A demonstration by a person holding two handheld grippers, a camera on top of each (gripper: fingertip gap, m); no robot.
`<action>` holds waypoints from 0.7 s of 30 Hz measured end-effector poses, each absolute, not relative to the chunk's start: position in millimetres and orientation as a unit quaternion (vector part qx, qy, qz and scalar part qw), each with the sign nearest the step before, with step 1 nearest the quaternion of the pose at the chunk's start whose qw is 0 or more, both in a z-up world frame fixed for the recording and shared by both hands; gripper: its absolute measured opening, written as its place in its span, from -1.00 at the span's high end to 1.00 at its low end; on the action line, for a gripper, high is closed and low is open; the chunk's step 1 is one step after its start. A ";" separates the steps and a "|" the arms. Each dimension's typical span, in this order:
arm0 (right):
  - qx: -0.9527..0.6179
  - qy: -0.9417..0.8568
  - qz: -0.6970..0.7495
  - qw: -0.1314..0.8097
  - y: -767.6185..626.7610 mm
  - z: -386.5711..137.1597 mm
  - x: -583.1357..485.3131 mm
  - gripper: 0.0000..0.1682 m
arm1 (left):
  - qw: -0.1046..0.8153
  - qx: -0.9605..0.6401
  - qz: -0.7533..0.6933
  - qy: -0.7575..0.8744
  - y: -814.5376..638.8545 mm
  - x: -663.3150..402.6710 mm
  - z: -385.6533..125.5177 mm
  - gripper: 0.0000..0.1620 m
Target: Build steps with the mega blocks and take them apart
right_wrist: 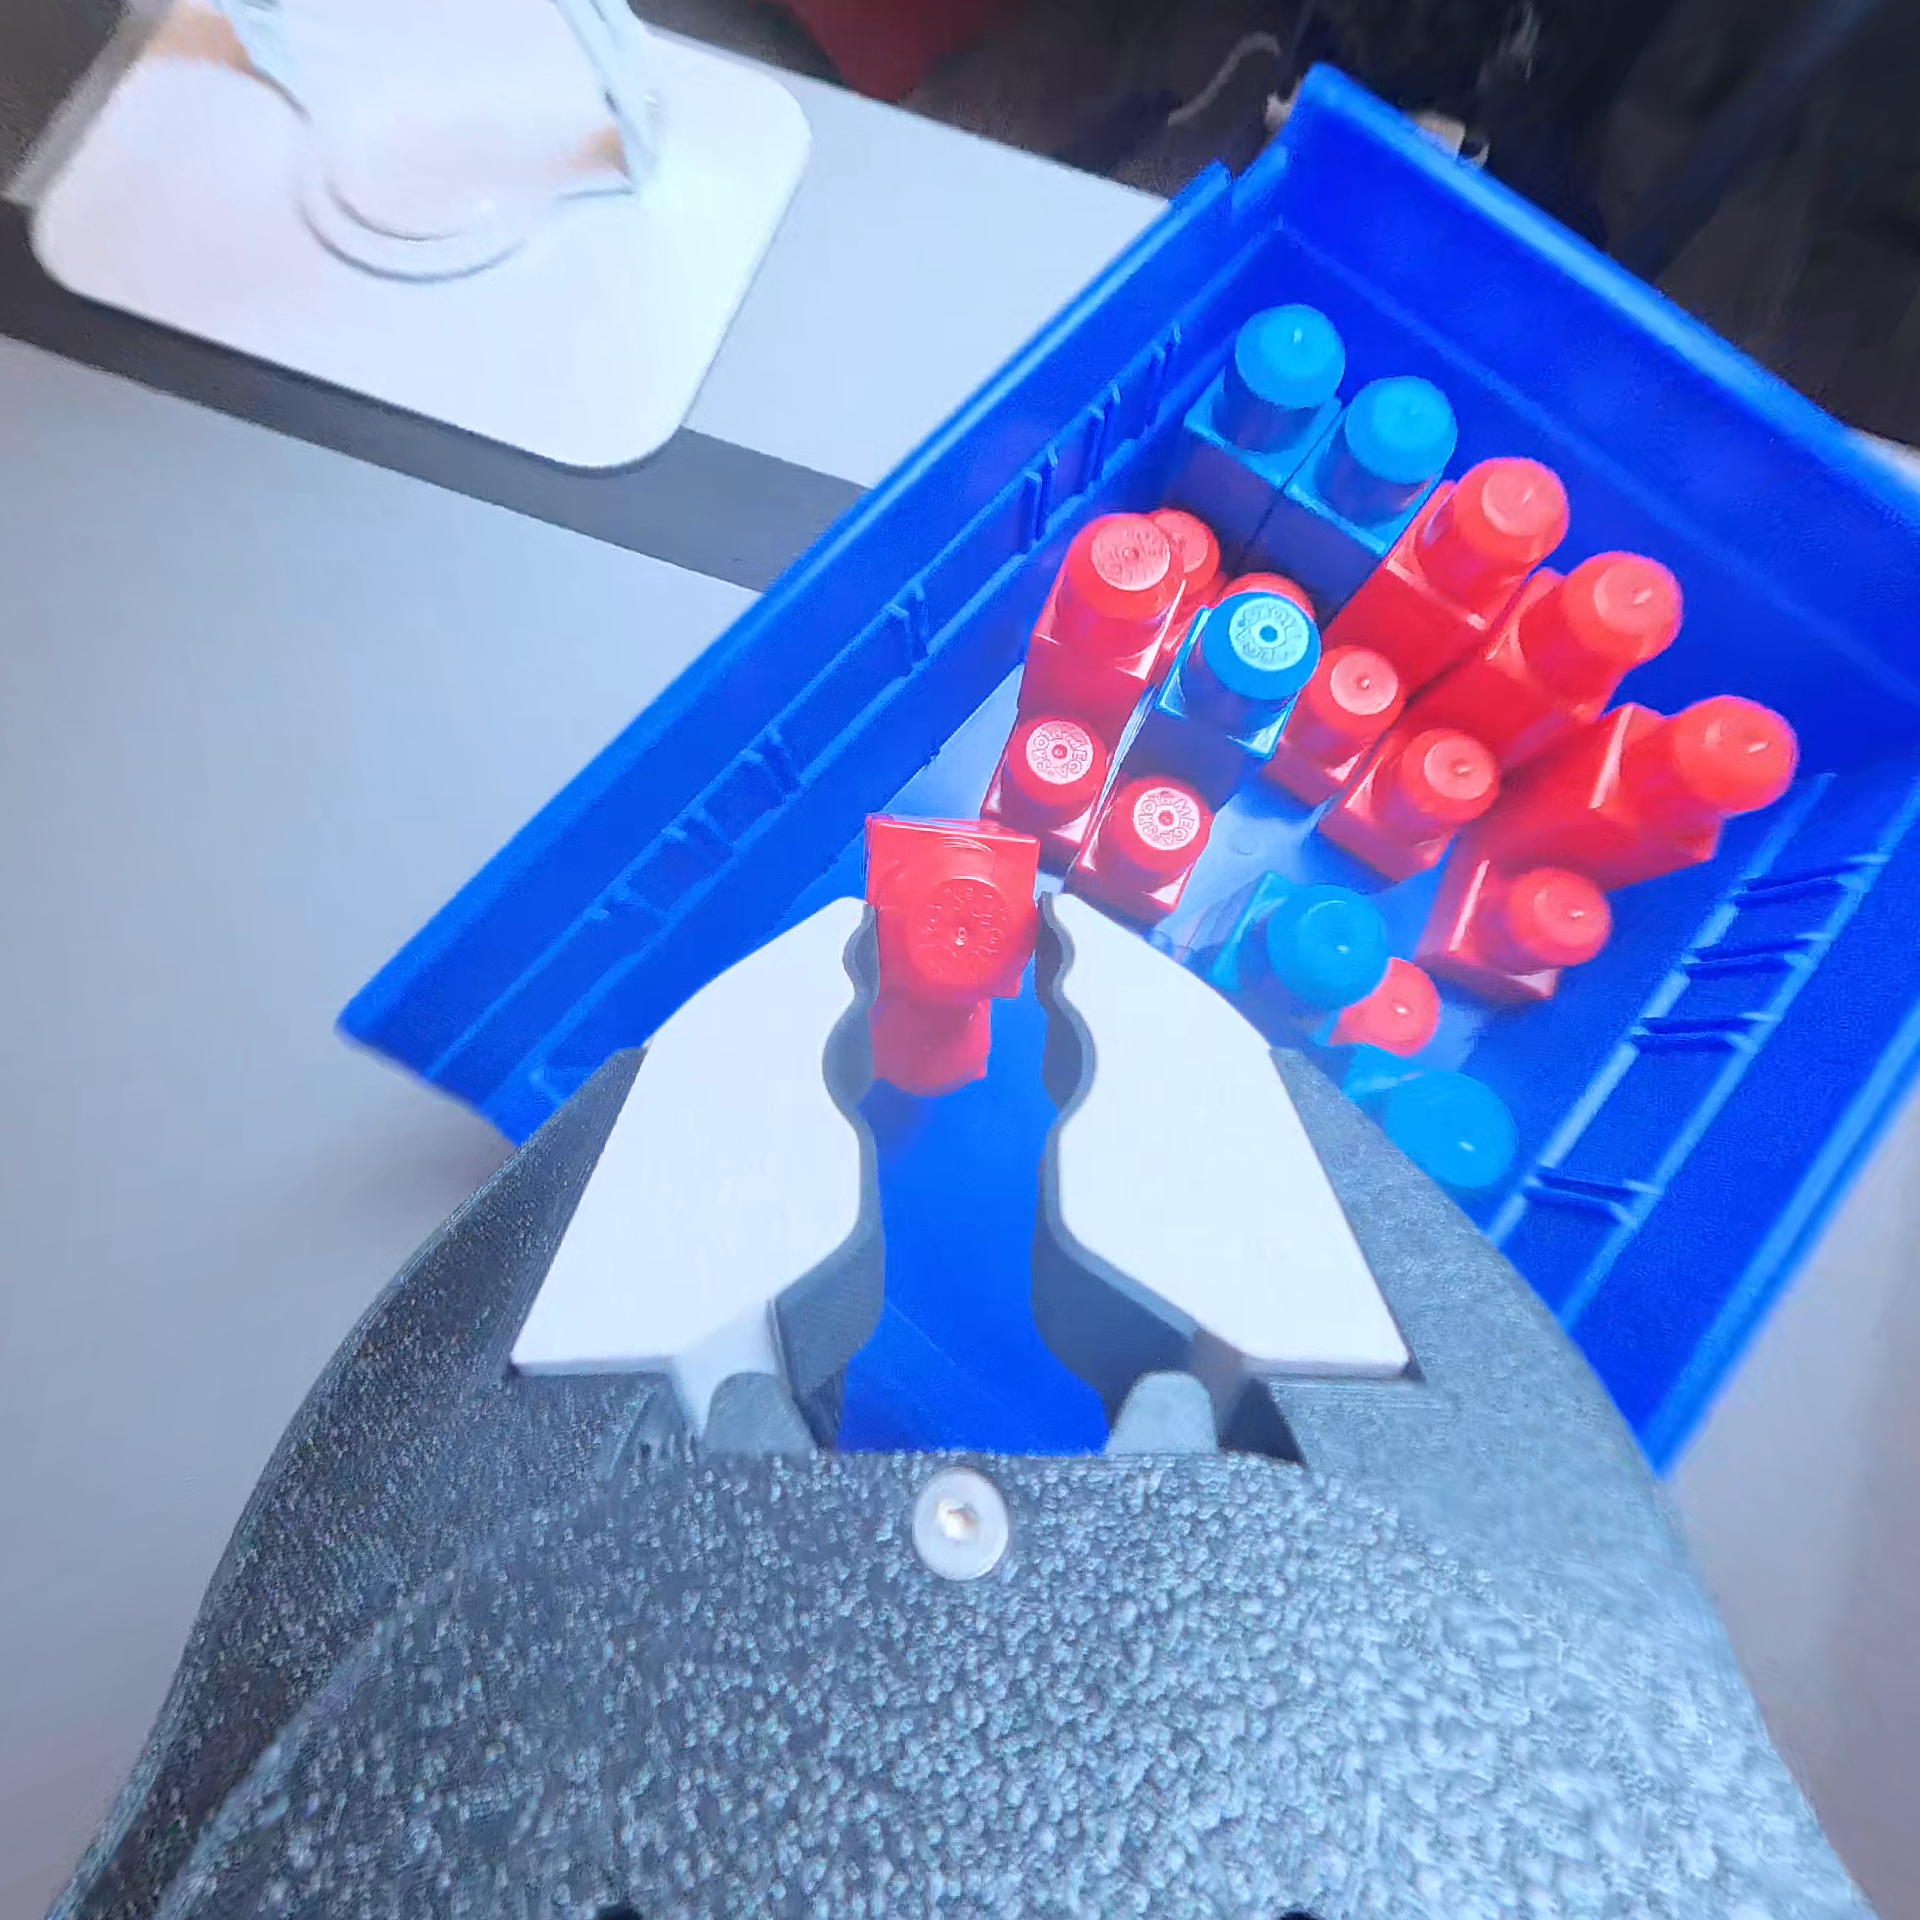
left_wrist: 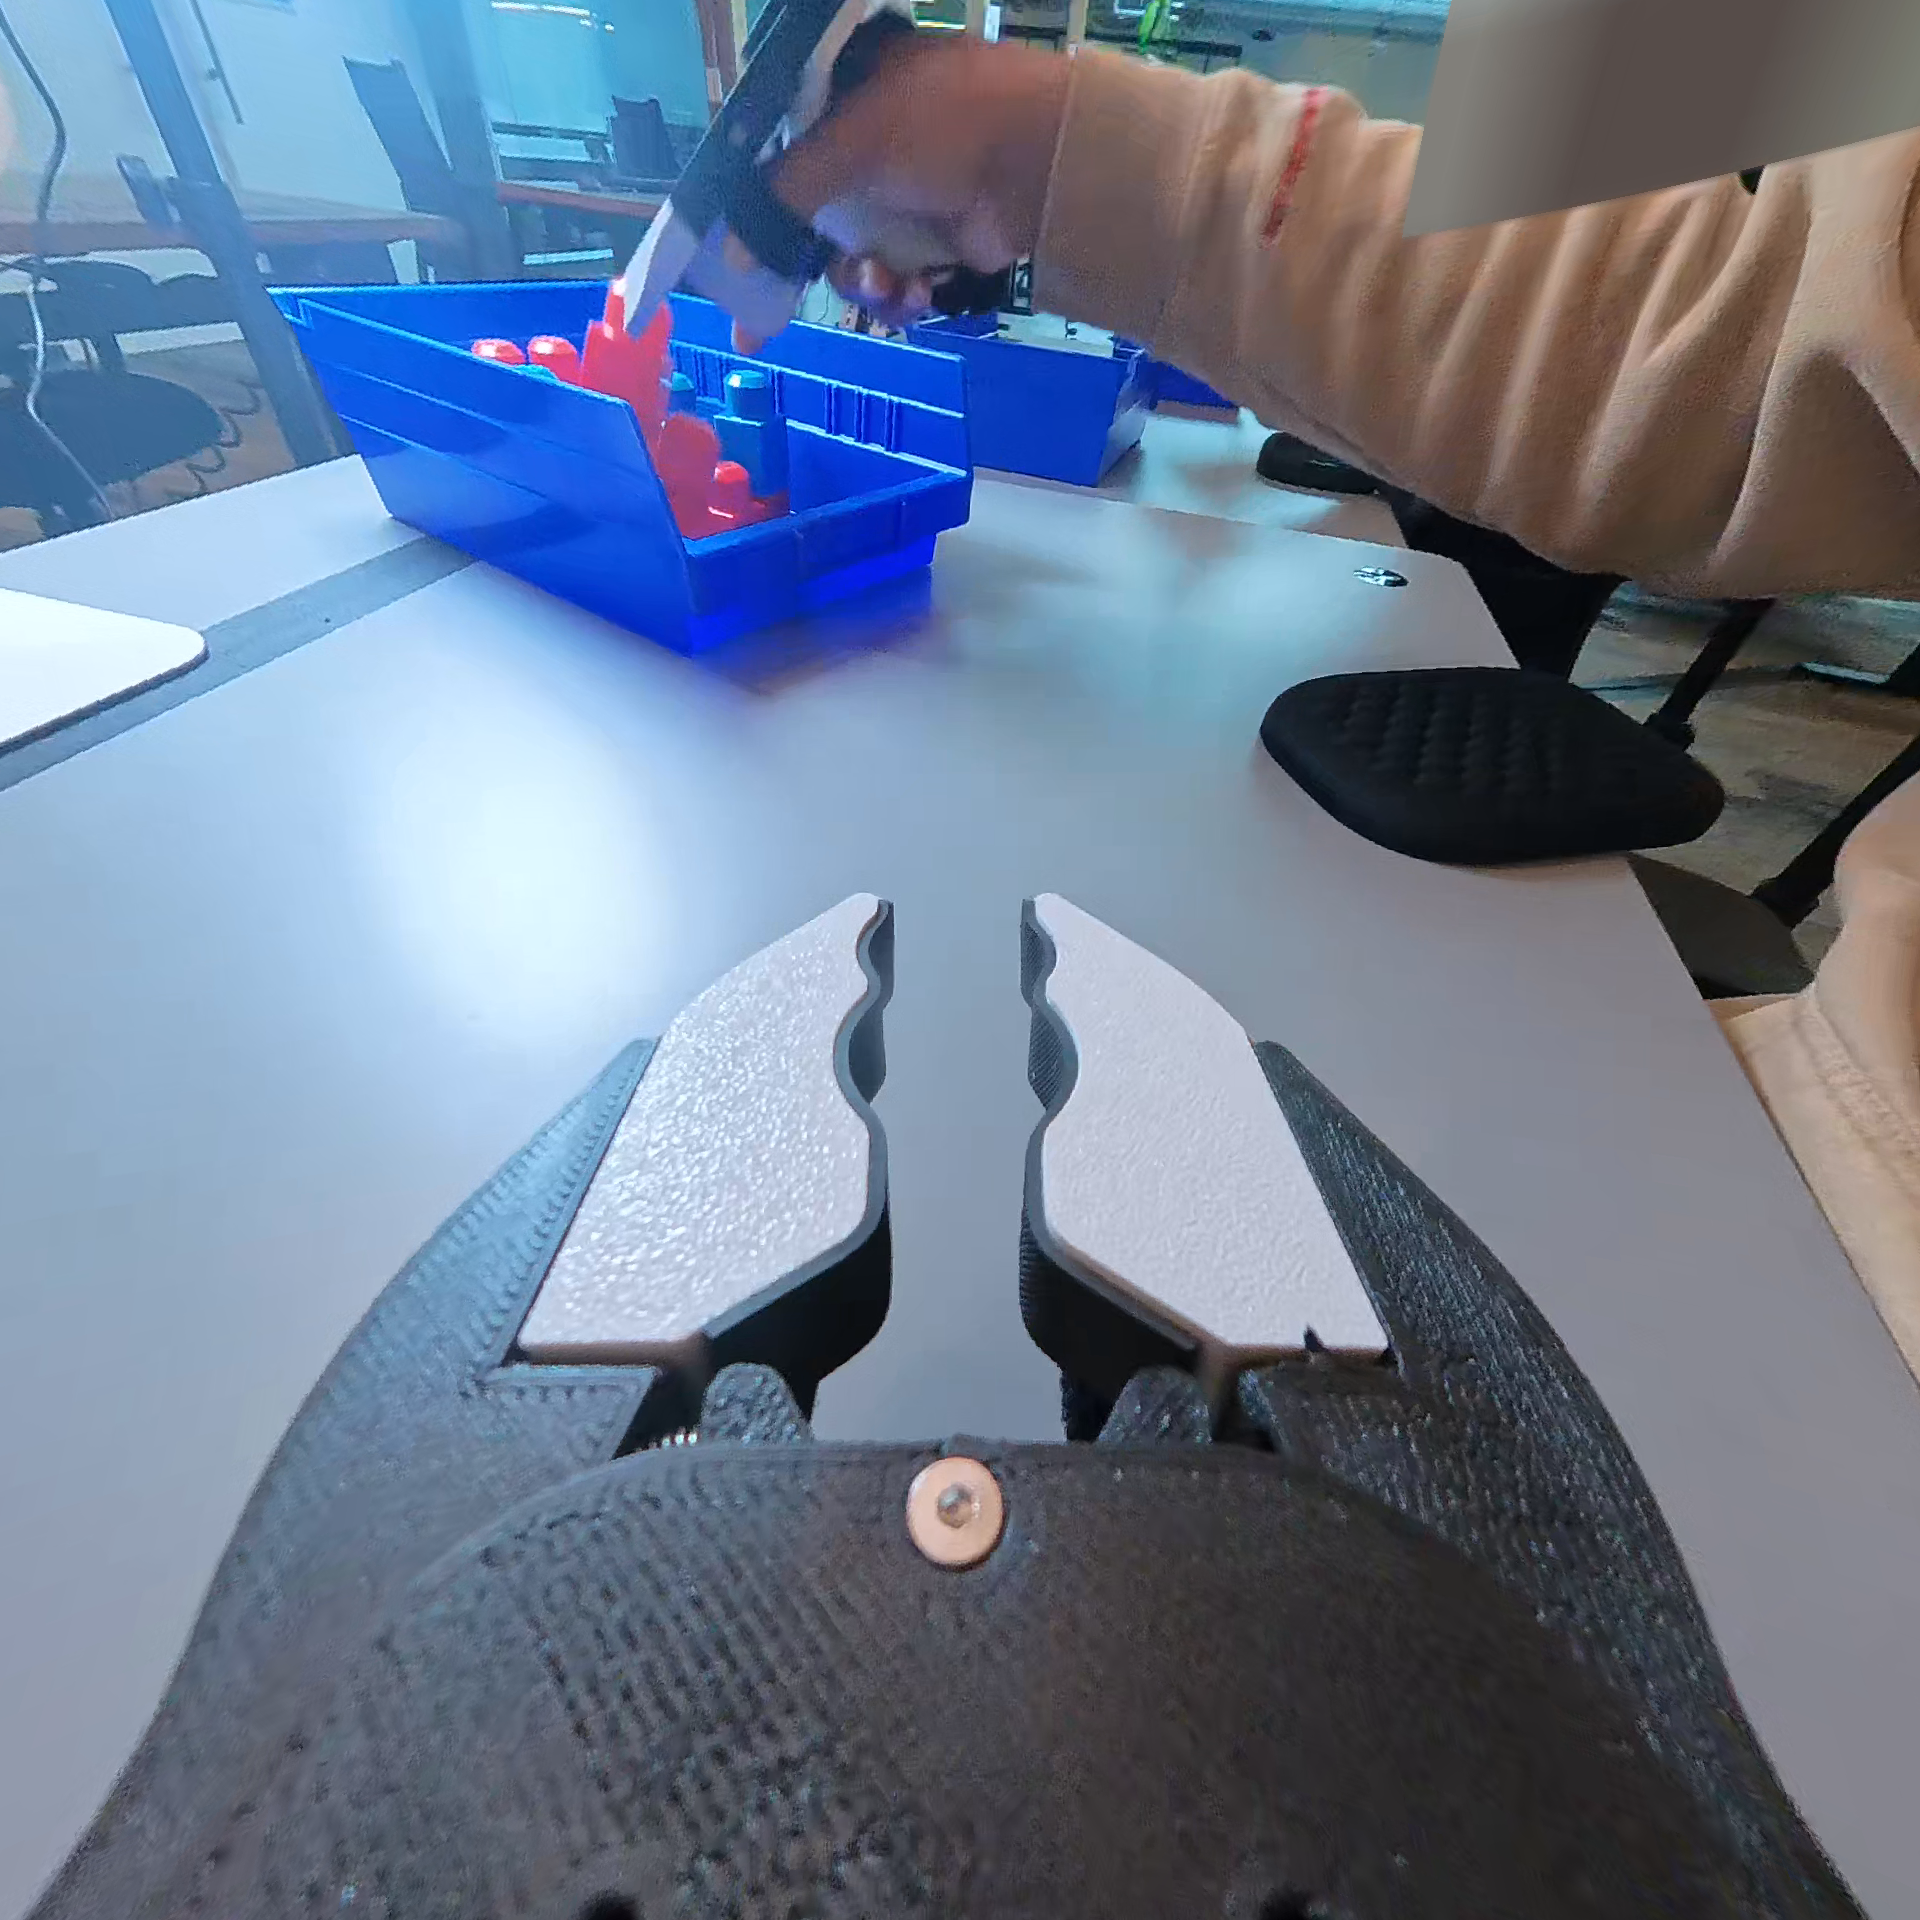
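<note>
A blue bin (right_wrist: 1714, 343) on the grey table holds several red blocks (right_wrist: 1496, 644) and blue blocks (right_wrist: 1330, 416). My right gripper (right_wrist: 951, 914) hangs over the bin's near wall, shut on a red block (right_wrist: 951, 935) held at its tips. In the left wrist view the bin (left_wrist: 499, 468) stands at the far left, with the right gripper (left_wrist: 691, 291) above it holding the red block (left_wrist: 623, 358). My left gripper (left_wrist: 956, 914) is open and empty, low over the bare table (left_wrist: 520, 883) in front of the bin.
A white mat (right_wrist: 582, 312) with a clear stand lies left of the bin; its corner also shows in the left wrist view (left_wrist: 73, 655). A second blue bin (left_wrist: 1039, 416) sits behind. A black chair seat (left_wrist: 1475, 758) is at the table's right edge. A person's beige sleeve (left_wrist: 1455, 332) reaches across. The tips of one gripper are about 40 cm away from the tips of the other.
</note>
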State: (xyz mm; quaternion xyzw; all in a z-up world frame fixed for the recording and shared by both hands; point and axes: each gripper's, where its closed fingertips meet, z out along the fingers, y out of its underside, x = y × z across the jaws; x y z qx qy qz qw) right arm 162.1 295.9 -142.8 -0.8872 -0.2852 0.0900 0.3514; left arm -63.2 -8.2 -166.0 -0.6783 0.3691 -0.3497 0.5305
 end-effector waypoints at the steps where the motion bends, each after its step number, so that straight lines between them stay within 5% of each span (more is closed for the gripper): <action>1: -0.895 -0.269 0.092 0.343 302.9 -154.0 160.0 0.65 | 0.534 -0.678 -0.346 0.369 -7.4 -64.4 -165.1 0.72; 6: -0.892 -0.251 0.085 0.366 321.3 -167.3 141.6 0.56 | 0.551 -0.682 -0.329 0.351 1.9 -75.0 -162.4 0.69; 14: -0.761 -0.327 0.123 0.547 266.4 -87.2 121.7 0.46 | 0.584 -0.694 -0.248 0.341 23.0 -107.9 -153.4 0.56; 18: -0.727 -0.363 0.107 0.572 215.9 -78.7 144.3 0.46 | 0.621 -0.722 -0.139 0.272 44.5 -195.1 -109.9 0.38; 21: -0.725 -0.357 0.094 0.582 190.6 -77.9 179.1 0.46 | 0.556 -0.805 -0.040 0.204 54.2 -284.3 -128.3 0.25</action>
